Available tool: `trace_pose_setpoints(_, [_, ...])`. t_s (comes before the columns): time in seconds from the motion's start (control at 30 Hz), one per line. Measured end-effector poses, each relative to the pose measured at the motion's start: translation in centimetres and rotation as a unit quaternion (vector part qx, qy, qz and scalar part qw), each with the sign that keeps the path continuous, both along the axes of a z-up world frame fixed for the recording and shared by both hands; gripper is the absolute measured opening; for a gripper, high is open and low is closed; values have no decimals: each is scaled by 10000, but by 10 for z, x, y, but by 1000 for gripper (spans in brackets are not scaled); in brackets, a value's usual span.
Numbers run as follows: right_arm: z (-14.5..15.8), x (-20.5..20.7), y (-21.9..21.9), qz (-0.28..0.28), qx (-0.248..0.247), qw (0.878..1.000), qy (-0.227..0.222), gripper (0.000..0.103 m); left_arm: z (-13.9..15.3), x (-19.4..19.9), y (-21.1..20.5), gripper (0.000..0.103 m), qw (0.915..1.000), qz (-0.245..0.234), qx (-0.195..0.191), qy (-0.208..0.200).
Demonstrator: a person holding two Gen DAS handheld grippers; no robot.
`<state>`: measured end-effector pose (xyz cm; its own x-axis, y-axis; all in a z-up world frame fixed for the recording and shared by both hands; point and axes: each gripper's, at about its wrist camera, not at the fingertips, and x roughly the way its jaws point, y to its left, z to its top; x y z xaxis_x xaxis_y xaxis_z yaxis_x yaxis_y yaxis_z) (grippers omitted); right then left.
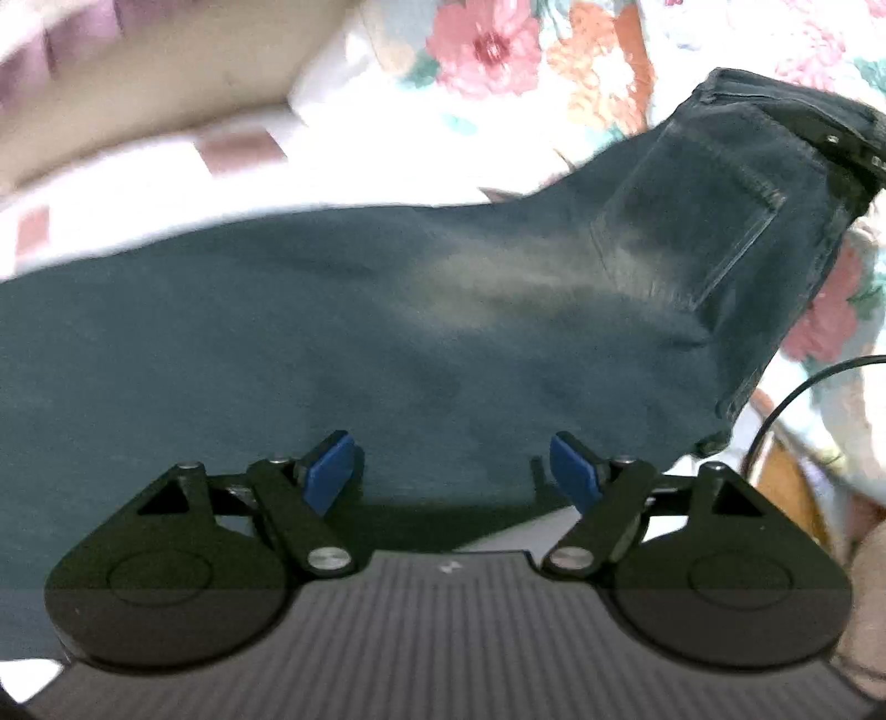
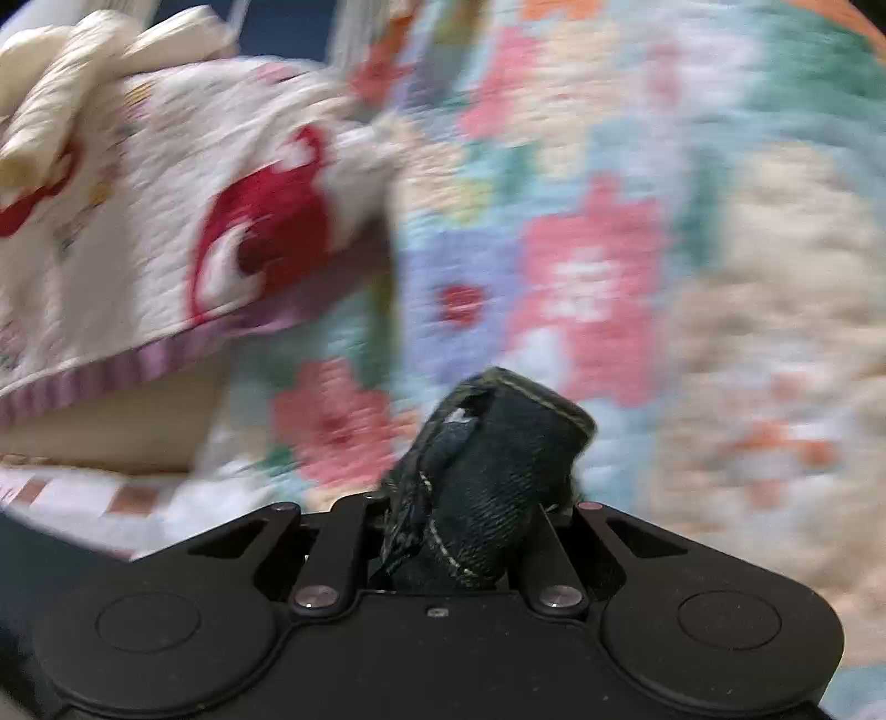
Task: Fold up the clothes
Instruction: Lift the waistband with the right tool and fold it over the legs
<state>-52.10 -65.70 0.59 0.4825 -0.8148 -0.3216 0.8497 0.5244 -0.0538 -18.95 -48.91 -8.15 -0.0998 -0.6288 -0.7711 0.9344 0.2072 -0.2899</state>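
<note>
Dark blue jeans (image 1: 387, 310) lie spread across the bed in the left wrist view, waistband and back pocket (image 1: 698, 221) at the upper right. My left gripper (image 1: 454, 471) hovers over the near edge of the denim, its blue pads (image 1: 332, 471) wide apart with nothing between them. In the right wrist view my right gripper (image 2: 470, 515) is shut on a bunched fold of the jeans (image 2: 487, 471), a stitched hem sticking up between the hidden pads. The picture there is blurred.
A floral bedspread (image 1: 498, 50) covers the bed under the jeans. A white quilted blanket with red patches and a purple striped border (image 2: 166, 221) lies bunched at the left of the right wrist view. A black cable (image 1: 786, 399) runs at the right edge.
</note>
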Motion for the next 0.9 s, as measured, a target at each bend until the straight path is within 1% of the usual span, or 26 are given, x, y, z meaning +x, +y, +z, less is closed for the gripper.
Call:
trace_pose_setpoints(0.07, [-1, 11, 7, 214, 57, 9997, -116, 15, 12, 6, 16, 76, 9997, 105, -67, -192])
trace_pose_setpoints(0.1, [1, 16, 9, 295, 78, 9994, -165, 16, 16, 12, 29, 76, 9996, 176, -110, -187])
trace_pose_setpoints(0.23, [4, 27, 20, 675, 355, 9956, -537, 17, 24, 47, 91, 76, 9960, 892, -49, -53])
trace_pose_setpoints(0.3, [3, 38, 23, 921, 618, 9909, -756, 17, 23, 67, 117, 76, 9919, 1263, -68, 88])
trace_pose_setpoints(0.37, [0, 52, 27, 1163, 932, 9843, -942, 17, 20, 79, 135, 76, 9882, 1505, -204, 188])
trace_pose_setpoints(0.43, [-6, 72, 38, 1376, 1037, 9817, -804, 17, 16, 91, 153, 76, 9839, 1728, -358, 281])
trace_pose_setpoints(0.5, [-12, 93, 52, 1579, 1113, 9792, -620, 17, 12, 102, 170, 72, 9788, 1950, -511, 375])
trace_pose_setpoints(0.57, [-21, 112, 65, 1725, 1240, 9759, -501, 17, 10, 106, 171, 71, 9818, 1771, -689, 13])
trace_pose_setpoints(0.63, [-27, 136, 69, 1459, 1702, 9723, -655, 17, 10, 110, 171, 71, 9839, 1512, -858, -401])
trace_pose_setpoints(0.67, [-26, 154, 70, 1358, 1869, 9708, -638, 18, 10, 118, 171, 71, 9835, 1523, -875, -436])
trace_pose_setpoints(0.7, [-23, 173, 72, 1377, 1884, 9708, -556, 18, 11, 126, 171, 71, 9826, 1585, -872, -417])
trace_pose_setpoints(0.73, [-19, 193, 76, 1516, 1821, 9700, -551, 18, 12, 135, 171, 71, 9817, 1646, -869, -398])
trace_pose_setpoints(0.8, [-11, 224, 83, 1898, 1919, 9594, -813, 17, 13, 152, 170, 71, 9798, 1769, -863, -360])
trace_pose_setpoints(0.83, [-5, 240, 87, 2058, 1915, 9559, -852, 16, 12, 160, 170, 71, 9777, 1881, -901, -231])
trace_pose_setpoints(0.9, [-2, 269, 102, 2316, 1818, 9526, -770, 16, 4, 171, 173, 71, 9725, 2117, -959, 122])
